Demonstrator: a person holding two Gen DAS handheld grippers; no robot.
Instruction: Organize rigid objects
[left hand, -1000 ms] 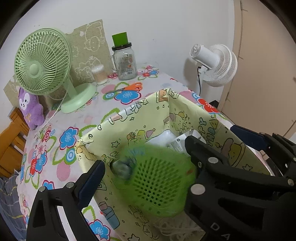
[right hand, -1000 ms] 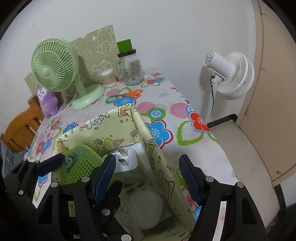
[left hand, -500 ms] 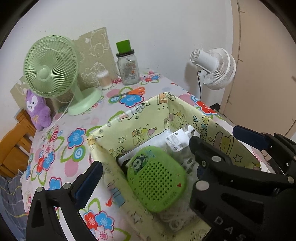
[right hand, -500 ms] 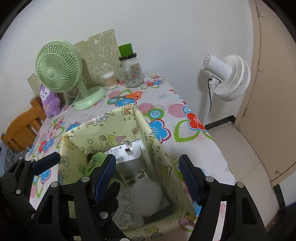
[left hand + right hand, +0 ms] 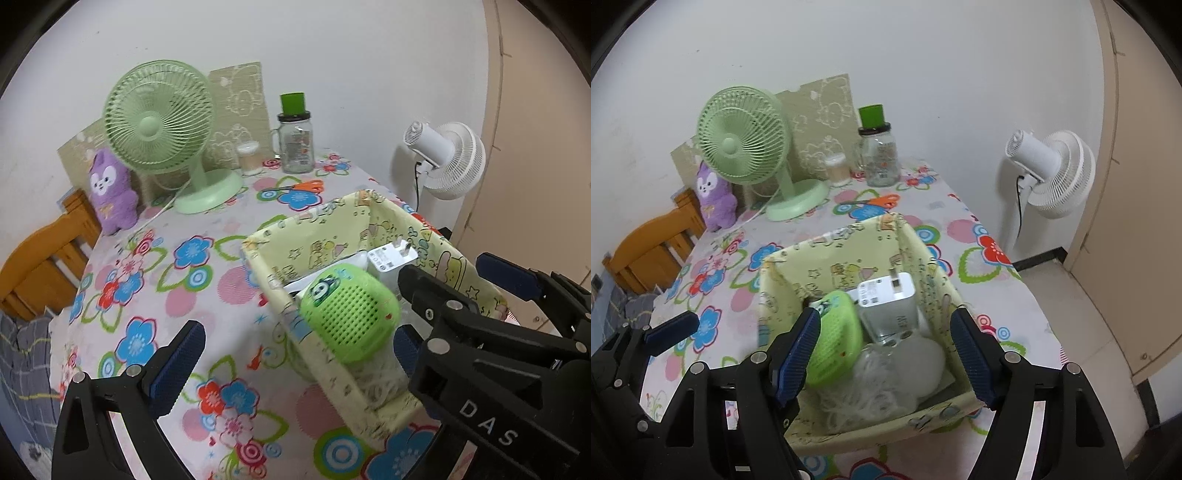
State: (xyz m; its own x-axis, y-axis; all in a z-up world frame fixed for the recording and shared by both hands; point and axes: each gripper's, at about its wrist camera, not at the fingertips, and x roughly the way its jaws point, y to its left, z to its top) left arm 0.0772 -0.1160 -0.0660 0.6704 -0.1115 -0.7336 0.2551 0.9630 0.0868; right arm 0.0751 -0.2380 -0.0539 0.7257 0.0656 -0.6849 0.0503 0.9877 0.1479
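Both grippers, left gripper [image 5: 291, 354] and right gripper [image 5: 886, 354], have backed away wide and empty, right jaws just opening, leaving the green case [image 5: 349, 314] propped against the box [image 5: 314, 229] wall, liable to topple out if bumped.

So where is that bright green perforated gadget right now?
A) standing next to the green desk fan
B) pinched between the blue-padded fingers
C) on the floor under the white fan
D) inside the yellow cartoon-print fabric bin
D: the green perforated gadget lies inside the yellow fabric bin, leaning beside a white charger, and no fingers are touching it.
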